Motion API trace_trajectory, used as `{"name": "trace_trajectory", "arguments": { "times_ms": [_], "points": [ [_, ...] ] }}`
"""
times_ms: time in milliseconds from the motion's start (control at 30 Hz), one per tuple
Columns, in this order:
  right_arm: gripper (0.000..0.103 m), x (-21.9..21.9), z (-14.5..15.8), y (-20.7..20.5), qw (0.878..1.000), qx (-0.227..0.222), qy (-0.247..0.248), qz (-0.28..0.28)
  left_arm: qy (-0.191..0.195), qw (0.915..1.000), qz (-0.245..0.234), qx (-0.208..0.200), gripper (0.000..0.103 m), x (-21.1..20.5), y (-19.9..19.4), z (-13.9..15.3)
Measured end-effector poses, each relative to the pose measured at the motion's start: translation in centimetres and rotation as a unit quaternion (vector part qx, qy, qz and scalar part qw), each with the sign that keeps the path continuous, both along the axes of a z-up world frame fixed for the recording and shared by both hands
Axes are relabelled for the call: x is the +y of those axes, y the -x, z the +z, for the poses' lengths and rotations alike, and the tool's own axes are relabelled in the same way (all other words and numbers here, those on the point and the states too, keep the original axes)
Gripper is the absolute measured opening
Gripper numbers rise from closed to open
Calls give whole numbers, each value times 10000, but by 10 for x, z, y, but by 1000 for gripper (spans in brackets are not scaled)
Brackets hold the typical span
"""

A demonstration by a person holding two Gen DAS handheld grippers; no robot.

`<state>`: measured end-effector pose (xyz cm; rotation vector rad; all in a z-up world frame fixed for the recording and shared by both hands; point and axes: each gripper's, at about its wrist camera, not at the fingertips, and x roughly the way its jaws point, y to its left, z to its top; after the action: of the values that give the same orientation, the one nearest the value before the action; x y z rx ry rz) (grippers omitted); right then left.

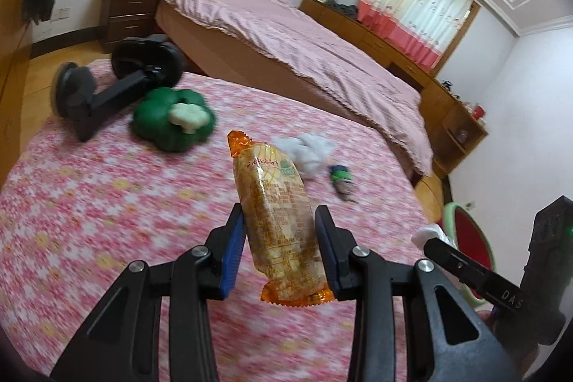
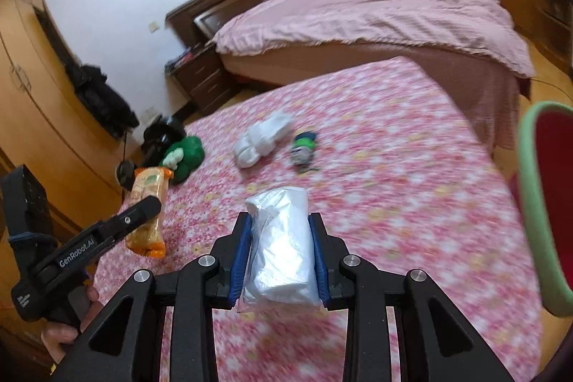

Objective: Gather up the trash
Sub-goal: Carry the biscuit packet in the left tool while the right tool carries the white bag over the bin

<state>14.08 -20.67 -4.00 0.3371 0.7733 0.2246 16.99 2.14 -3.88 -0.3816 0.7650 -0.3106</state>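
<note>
Left claw (image 1: 280, 253) clamps orange snack packet (image 1: 283, 231); right claw (image 2: 280, 255) clamps clear plastic bag (image 2: 281, 249).

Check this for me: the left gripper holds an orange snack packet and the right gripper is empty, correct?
Not quite. The left gripper does hold the orange snack packet, but the right gripper is shut on a clear plastic bag, as the right wrist view shows.

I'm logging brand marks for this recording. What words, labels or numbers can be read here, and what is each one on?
"GenRobot.AI": side of the left gripper, seen from the right wrist view.
"DAS": cut off, on the right gripper, seen from the left wrist view.
Orange snack packet: printed text, too blurred to read.
Small white print low on the left gripper's handle: too small to read.
</note>
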Motion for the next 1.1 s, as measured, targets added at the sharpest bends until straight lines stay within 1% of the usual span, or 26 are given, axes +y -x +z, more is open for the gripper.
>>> {"name": "trace_trajectory", "arguments": {
  "times_ms": [267, 500, 667, 767, 900, 1100],
  "points": [
    [33, -56, 21, 39, 9975, -230, -191, -633, 55, 9982, -597, -101, 39, -52, 19, 22],
    [33, -108, 29, 66, 9917, -339, -292, -1207, 37, 9925, -1216, -100, 39, -107, 28, 35],
    [33, -149, 23, 77, 9828, -175, -237, -1822, 29, 9863, -1647, -65, 39, -151, 27, 39],
    [33, -170, 17, 80, 9785, -109, -256, -2042, -28, 9820, -1888, -77, 39, -178, 27, 39],
    [33, -193, 12, 86, 9744, -109, -238, -2234, -89, 9755, -2196, -39, 39, -214, 27, 36],
    [33, -224, 4, 87, 9684, -76, -286, -2475, -277, 9658, -2578, 44, 39, -265, 24, 27]
  ]
}}
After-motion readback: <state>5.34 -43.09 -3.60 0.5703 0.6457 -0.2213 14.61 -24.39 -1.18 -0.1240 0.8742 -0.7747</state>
